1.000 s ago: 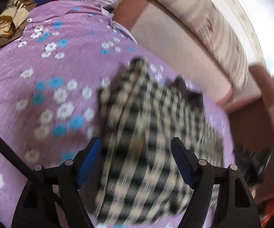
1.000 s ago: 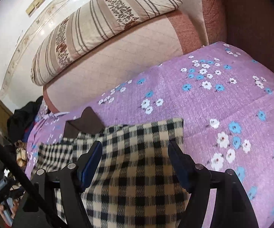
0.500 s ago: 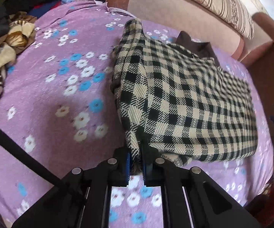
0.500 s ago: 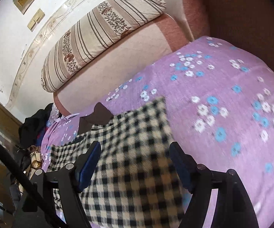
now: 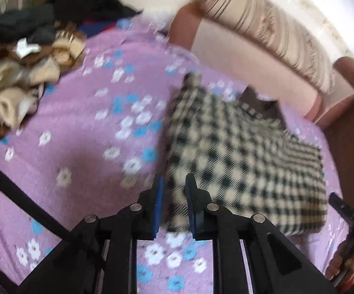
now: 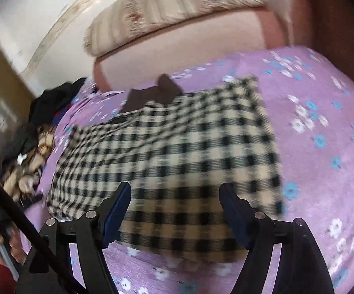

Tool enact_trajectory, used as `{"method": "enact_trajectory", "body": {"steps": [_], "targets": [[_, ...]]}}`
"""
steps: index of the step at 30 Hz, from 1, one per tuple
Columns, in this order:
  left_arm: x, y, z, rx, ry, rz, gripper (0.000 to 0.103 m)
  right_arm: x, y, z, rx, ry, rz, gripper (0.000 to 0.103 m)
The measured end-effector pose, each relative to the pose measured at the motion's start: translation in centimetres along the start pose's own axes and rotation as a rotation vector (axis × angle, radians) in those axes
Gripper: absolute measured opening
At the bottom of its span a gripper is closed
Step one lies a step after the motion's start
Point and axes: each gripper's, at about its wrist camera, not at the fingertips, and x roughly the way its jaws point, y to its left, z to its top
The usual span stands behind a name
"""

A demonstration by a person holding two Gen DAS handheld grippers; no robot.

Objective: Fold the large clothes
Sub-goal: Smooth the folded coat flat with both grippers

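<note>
- The left gripper (image 5: 174,205) has just been opening; the checked garment (image 5: 245,161) edge lies between its jaws, stretching toward 1 o'clock.
- The right gripper (image 6: 174,216) hovers wide open over it.

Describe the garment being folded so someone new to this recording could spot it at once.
Start at the purple flowered bedspread that fills both views. On its middle, below the striped bolster, lies the checked garment, cream and black with a dark brown collar at its far edge. The clothes pile at the bed's side is crumpled and tan or black; only this piece is checked and laid flat.
</note>
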Motion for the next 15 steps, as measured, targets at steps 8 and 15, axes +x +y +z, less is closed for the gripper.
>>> {"method": "enact_trajectory", "body": {"steps": [8, 15], "targets": [[4.0, -5.0, 0.2, 0.133, 0.04, -0.111, 0.041, 4.4, 6.7, -0.4, -0.097, 0.023, 0.209, 0.07], [6.7, -3.6, -1.0, 0.162, 0.127, -0.04, 0.039, 8.2, 5.2, -1.4, -0.089, 0.141, 0.193, 0.064]]}}
